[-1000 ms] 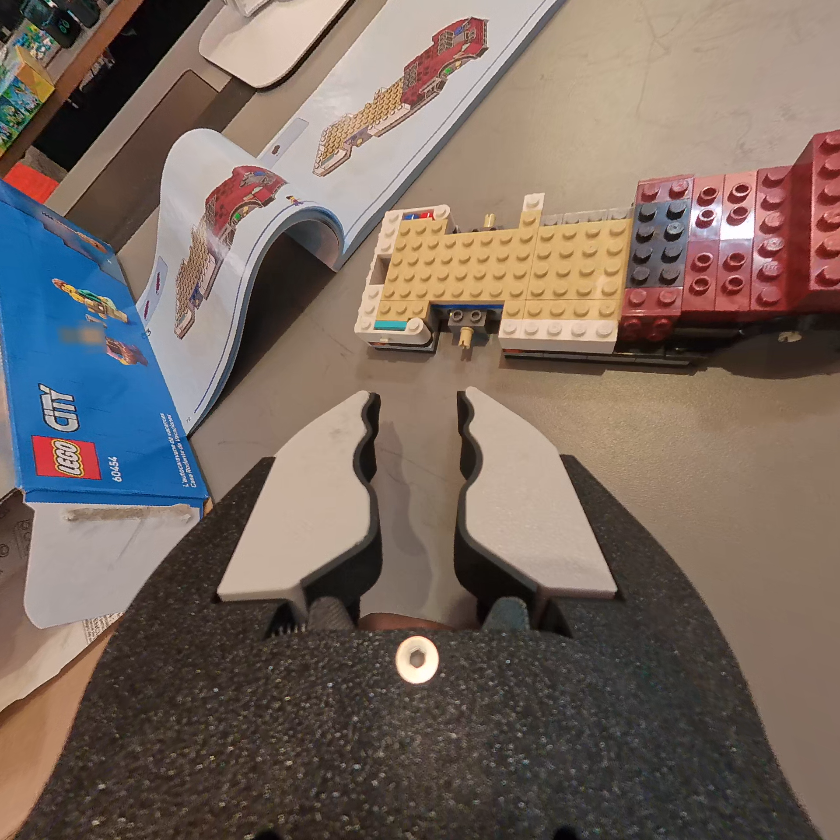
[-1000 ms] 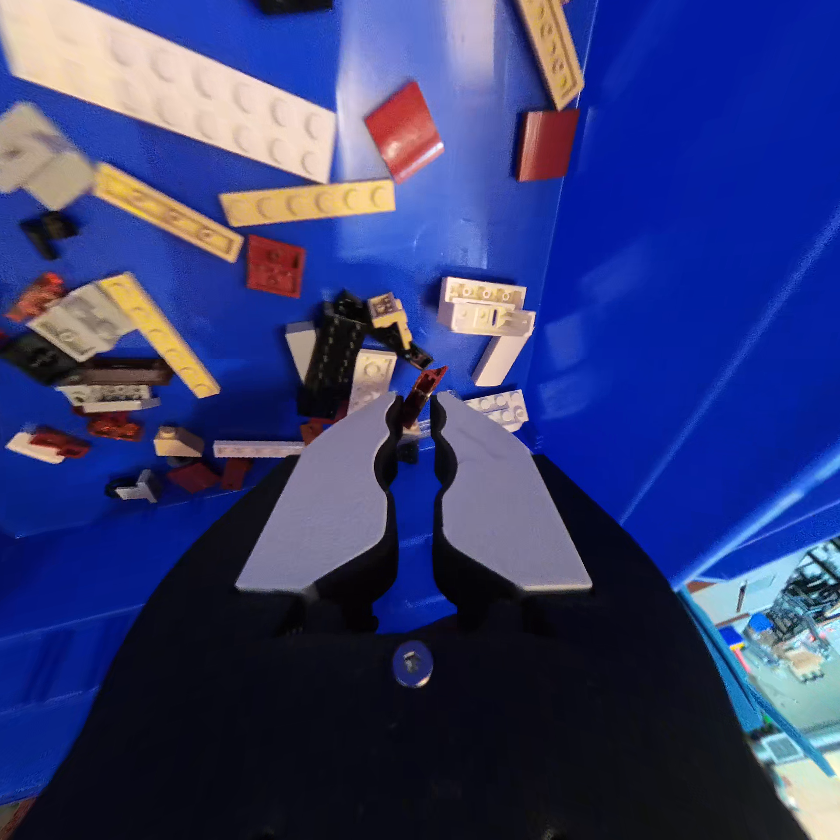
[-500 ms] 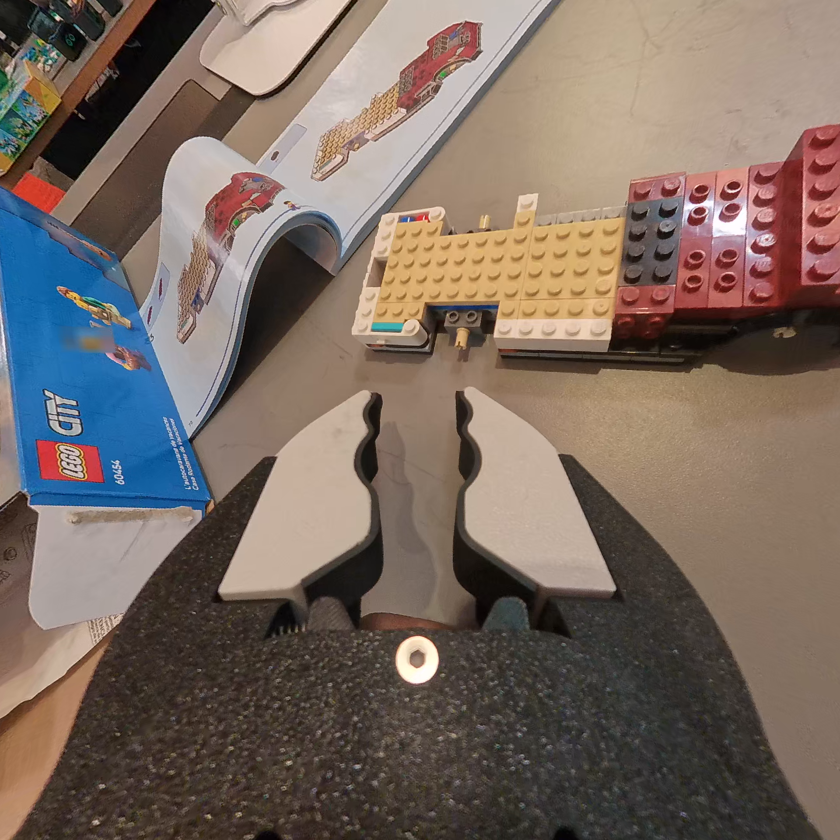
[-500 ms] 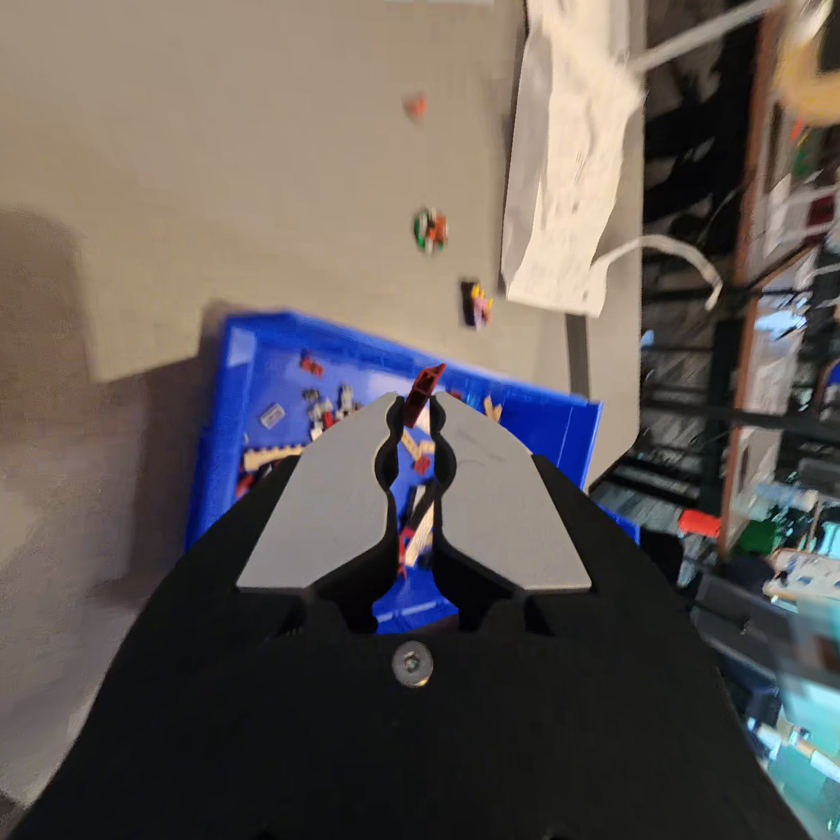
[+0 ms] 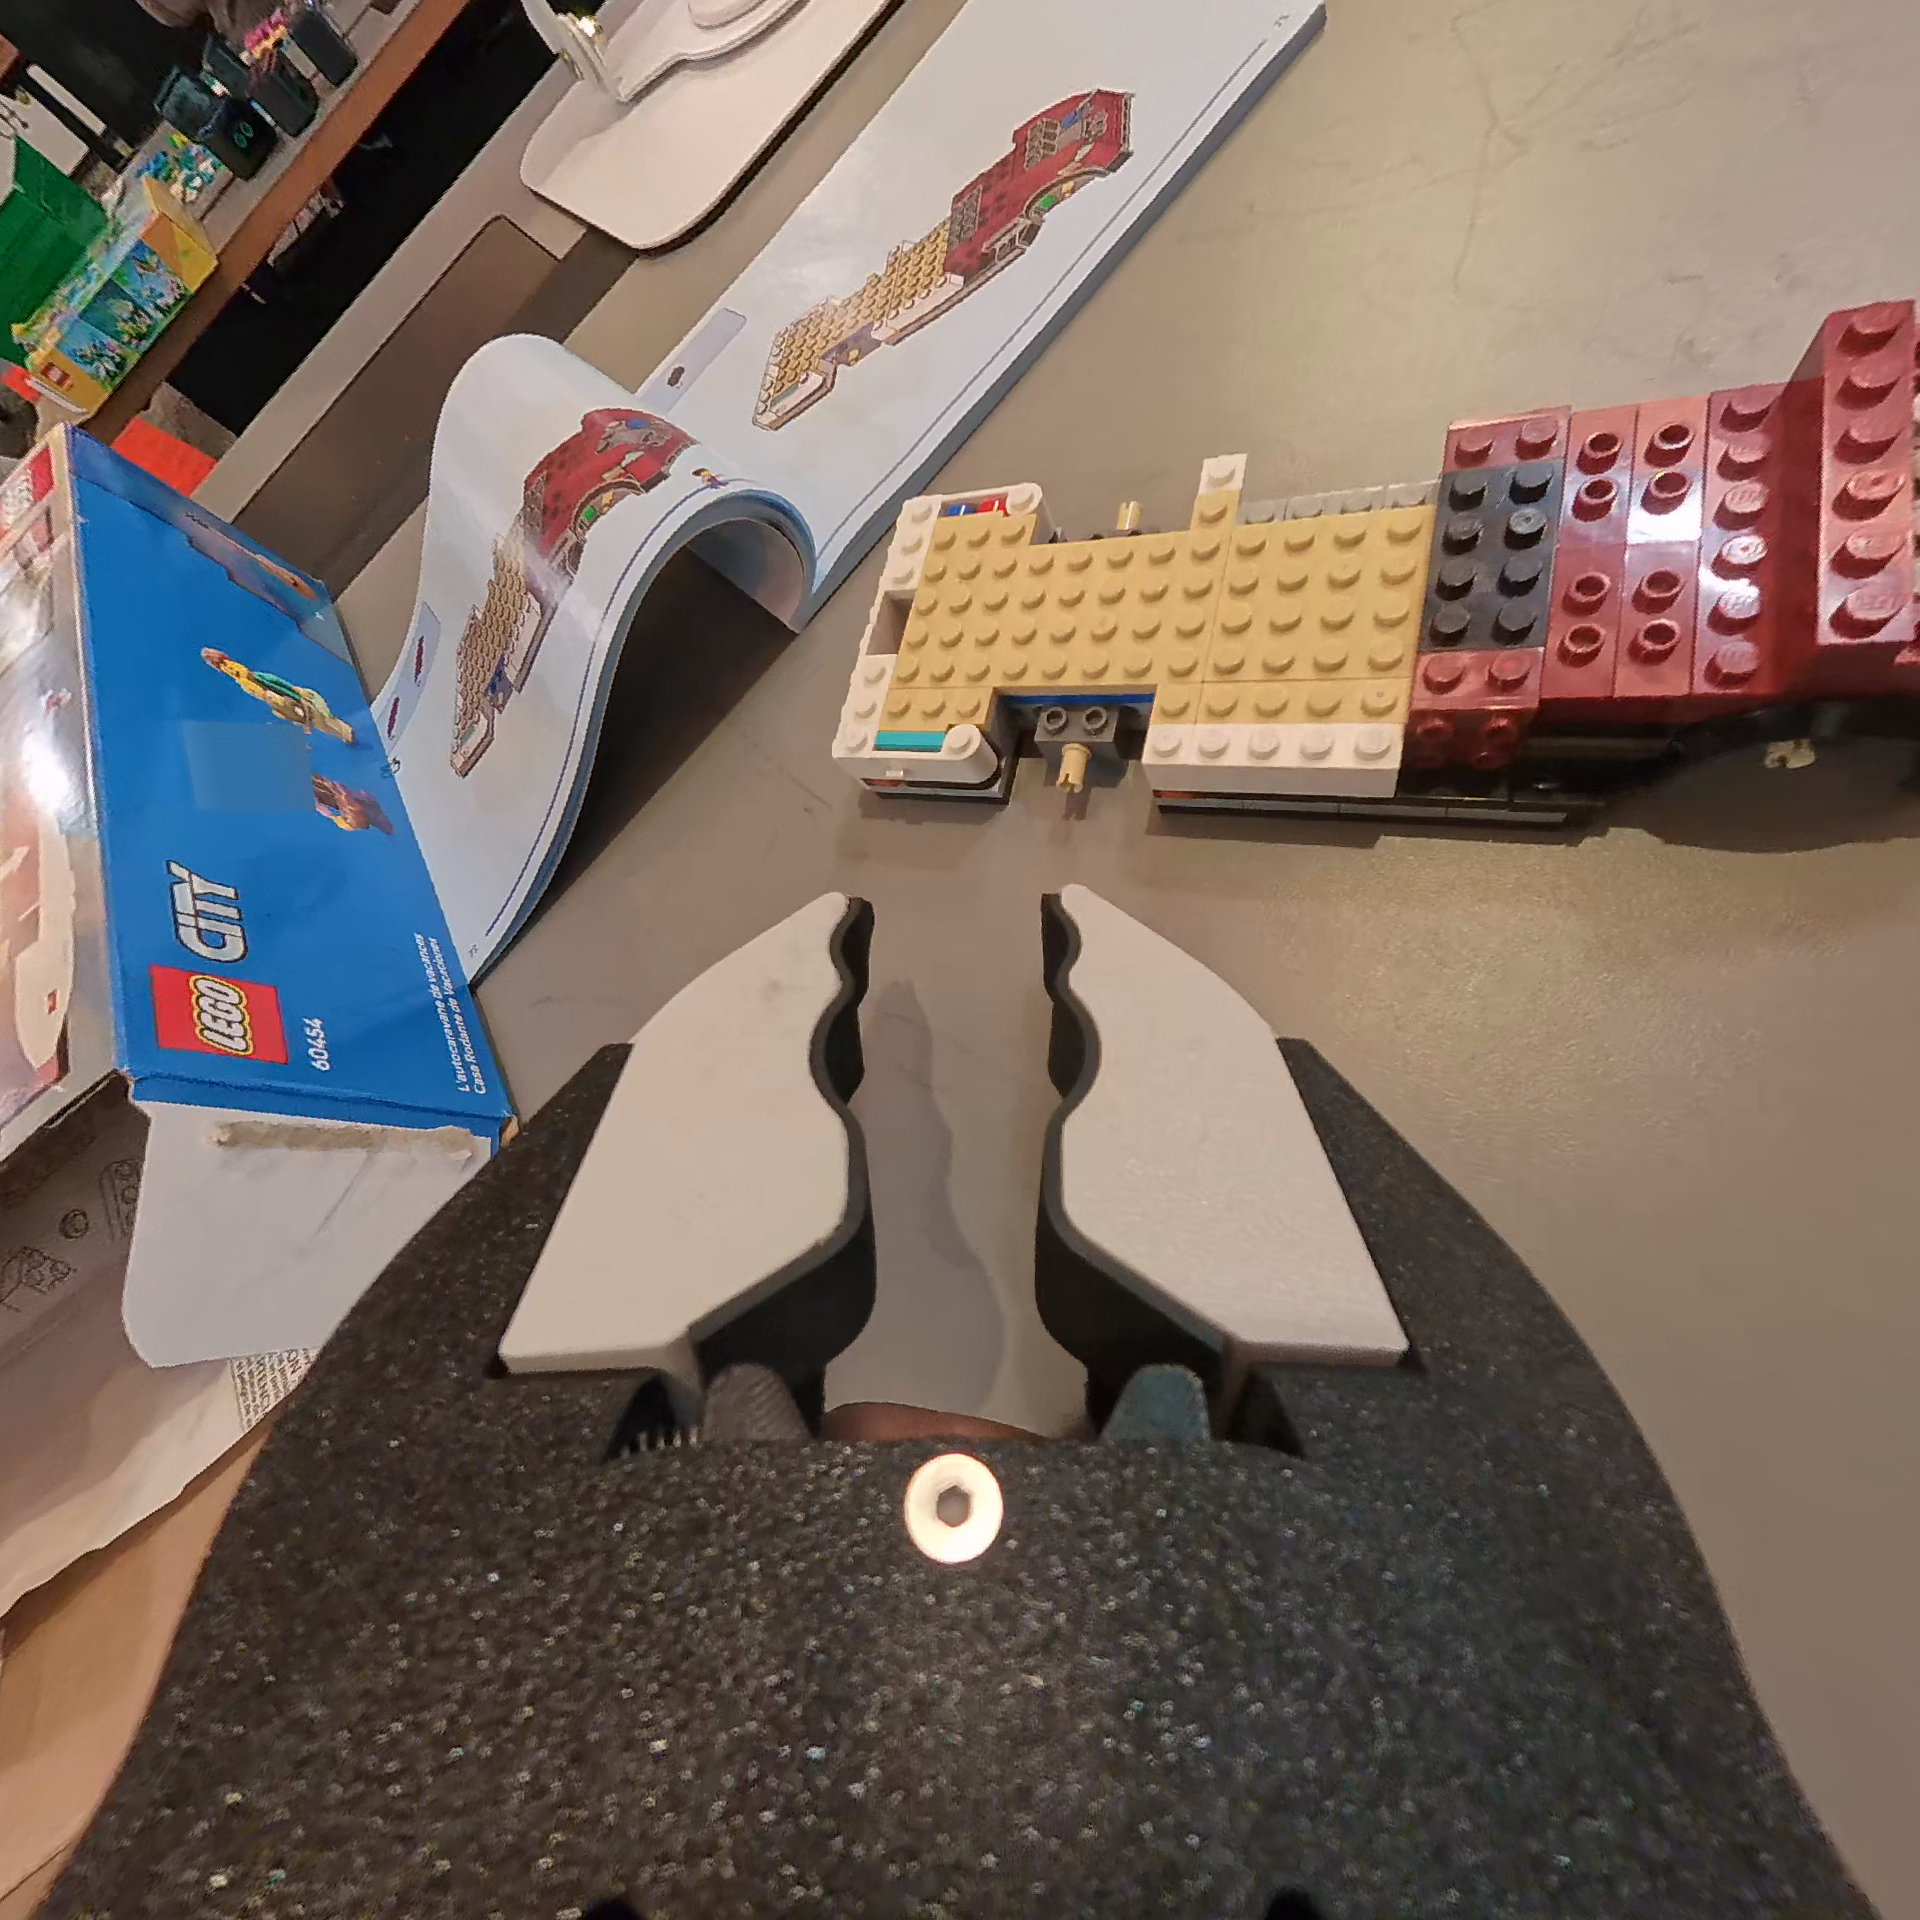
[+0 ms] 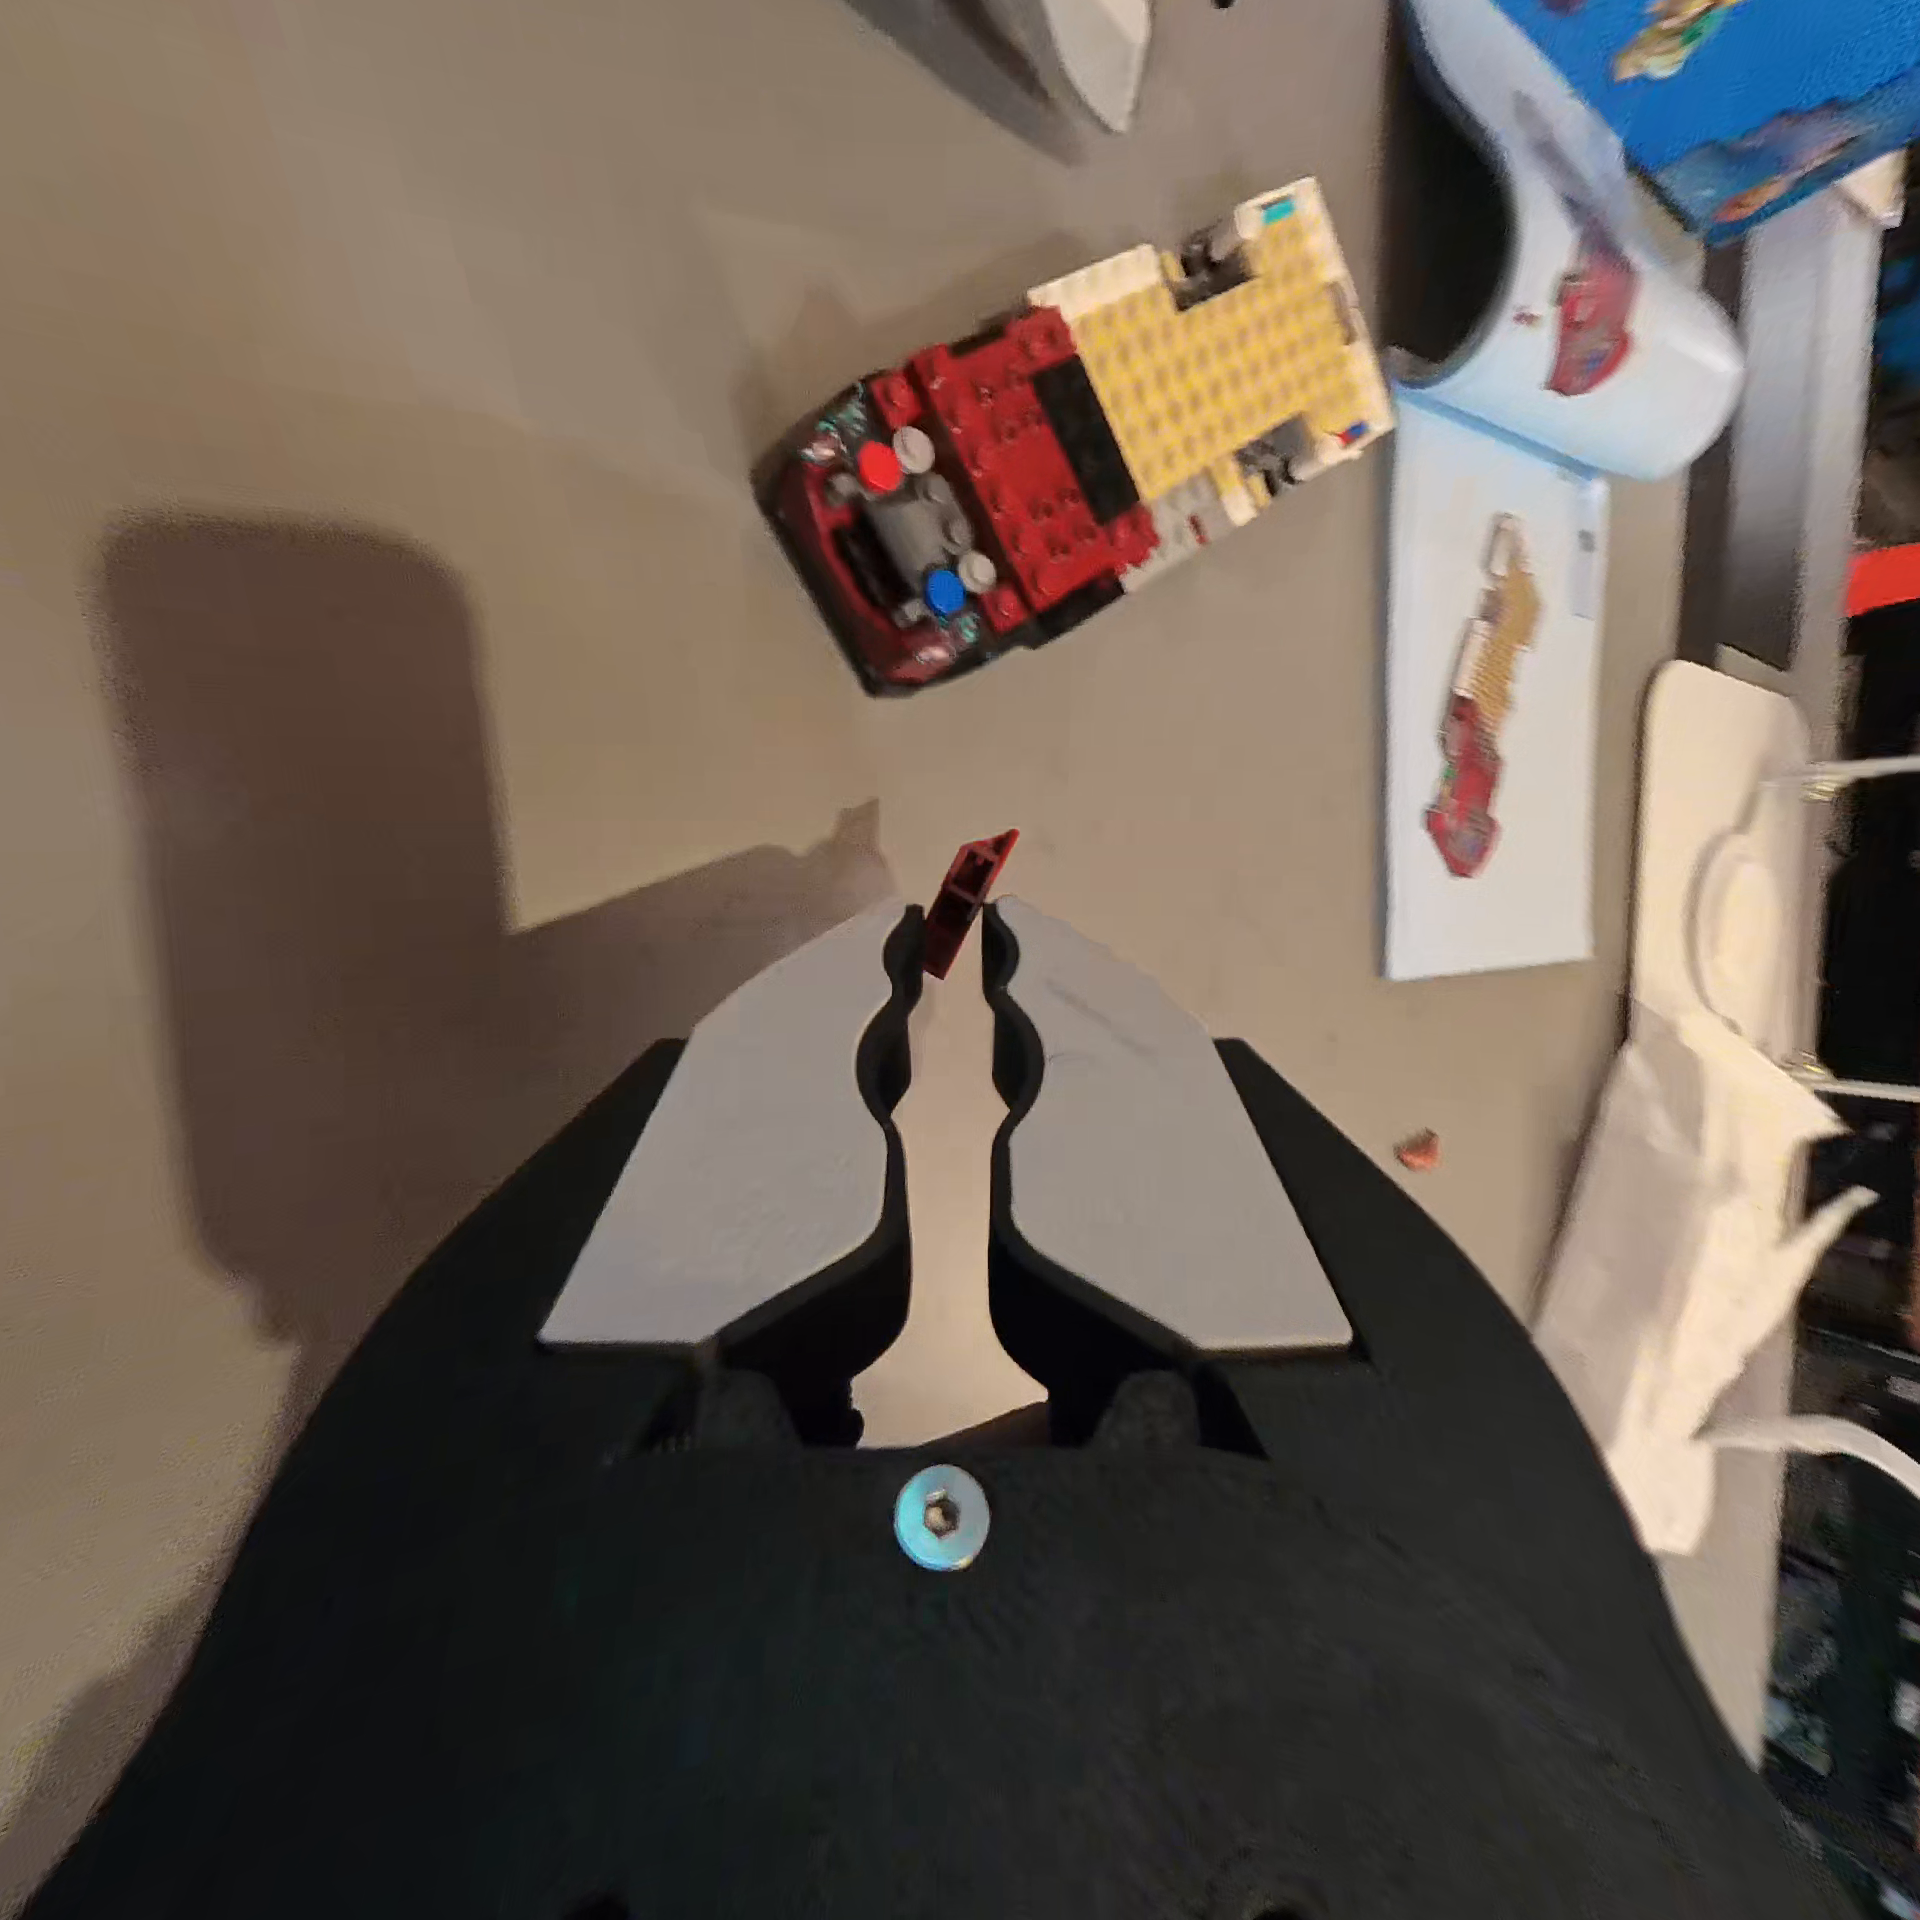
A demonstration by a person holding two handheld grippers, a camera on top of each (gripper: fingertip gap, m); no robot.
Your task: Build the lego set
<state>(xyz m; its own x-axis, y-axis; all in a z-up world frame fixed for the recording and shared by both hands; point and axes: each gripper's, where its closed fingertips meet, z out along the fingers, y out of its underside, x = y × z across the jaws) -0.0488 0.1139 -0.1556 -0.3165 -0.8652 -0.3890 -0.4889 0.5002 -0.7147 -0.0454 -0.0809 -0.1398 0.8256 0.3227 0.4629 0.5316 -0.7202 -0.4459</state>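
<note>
Left wrist view: little changed over the past second. Left gripper [image 5: 956, 914] poised low over the grey desk [image 5: 1455, 1039], jaws apart, with nothing between them. Just ahead, not touched, the part-built tan, white and dark red brick model [image 5: 1143, 603], lying flat near the desk's middle. To the left, an open pale blue instruction booklet [image 5: 644, 499] with one page curled up. Nearer the left edge, a flattened blue cardboard box [image 5: 239, 727].

Right wrist view: a complete change of scene. Gone from sight, the blue bin of loose bricks that filled the frame a second ago. In its place, open desk [image 6: 416, 312], somewhat blurred. Right gripper [image 6: 956, 920] still clamped on a small dark red plastic piece [image 6: 971, 894], which is tilted and juts past the fingertips. Carried clear of the desk, well short of the brick model [image 6: 1091, 416] ahead. Booklet [image 6: 1486, 707] beyond the model to the right. Crumpled white paper [image 6: 1683, 1195] and a tiny brown scrap [image 6: 1420, 1148] along the right edge.
</note>
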